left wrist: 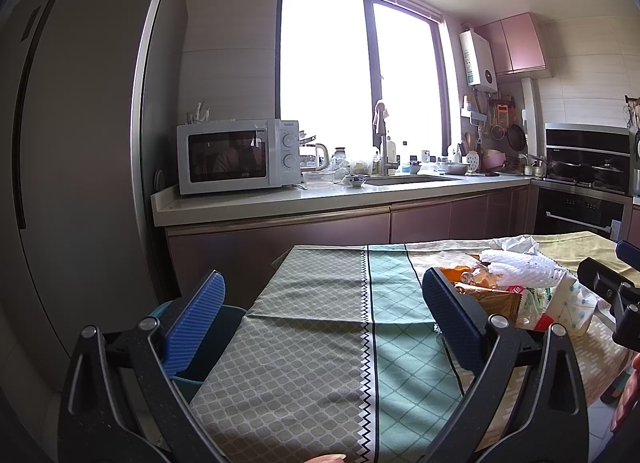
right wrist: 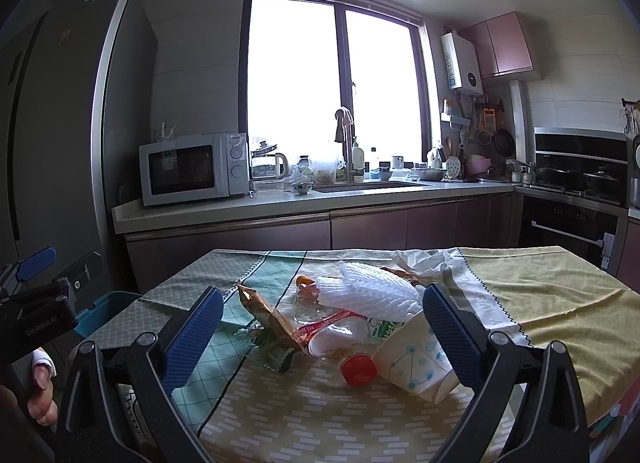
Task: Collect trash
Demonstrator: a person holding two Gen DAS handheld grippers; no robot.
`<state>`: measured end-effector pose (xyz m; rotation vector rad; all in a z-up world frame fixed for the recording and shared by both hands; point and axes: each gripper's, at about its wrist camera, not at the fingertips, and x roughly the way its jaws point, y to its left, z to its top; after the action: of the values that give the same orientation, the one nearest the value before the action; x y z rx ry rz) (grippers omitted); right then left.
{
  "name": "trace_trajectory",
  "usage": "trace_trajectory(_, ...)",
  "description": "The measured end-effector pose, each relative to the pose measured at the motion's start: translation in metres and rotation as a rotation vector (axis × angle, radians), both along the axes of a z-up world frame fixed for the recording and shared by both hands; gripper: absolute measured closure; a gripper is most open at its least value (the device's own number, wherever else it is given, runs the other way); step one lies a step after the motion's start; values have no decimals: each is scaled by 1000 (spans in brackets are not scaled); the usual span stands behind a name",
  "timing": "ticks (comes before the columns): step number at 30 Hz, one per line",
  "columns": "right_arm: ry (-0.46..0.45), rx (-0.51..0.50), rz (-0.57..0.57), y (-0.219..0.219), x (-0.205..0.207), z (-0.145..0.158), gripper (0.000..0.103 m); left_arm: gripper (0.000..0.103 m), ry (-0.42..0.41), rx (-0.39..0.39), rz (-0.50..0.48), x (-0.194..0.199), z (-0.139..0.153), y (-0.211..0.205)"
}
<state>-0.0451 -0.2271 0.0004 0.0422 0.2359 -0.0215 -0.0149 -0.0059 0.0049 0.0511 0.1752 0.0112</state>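
A pile of trash lies on the table: a clear plastic bottle with a red cap, a paper cup on its side, a white foam net, a brown wrapper and crumpled tissue. My right gripper is open, its blue pads either side of the pile, just short of the bottle. My left gripper is open and empty over the table's left part, with the pile to its right. A teal bin stands on the floor at the table's left edge; it also shows in the left wrist view.
The table has a green and yellow patterned cloth. Behind it runs a kitchen counter with a microwave, sink and dishes. A tall fridge stands at the left, an oven at the right.
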Motion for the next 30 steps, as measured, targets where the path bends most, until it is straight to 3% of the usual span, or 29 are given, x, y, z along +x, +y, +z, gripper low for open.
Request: trace_trajectory(30, 0, 3, -1, 0, -1, 1, 6, 6, 5, -2, -1, -1, 0, -3)
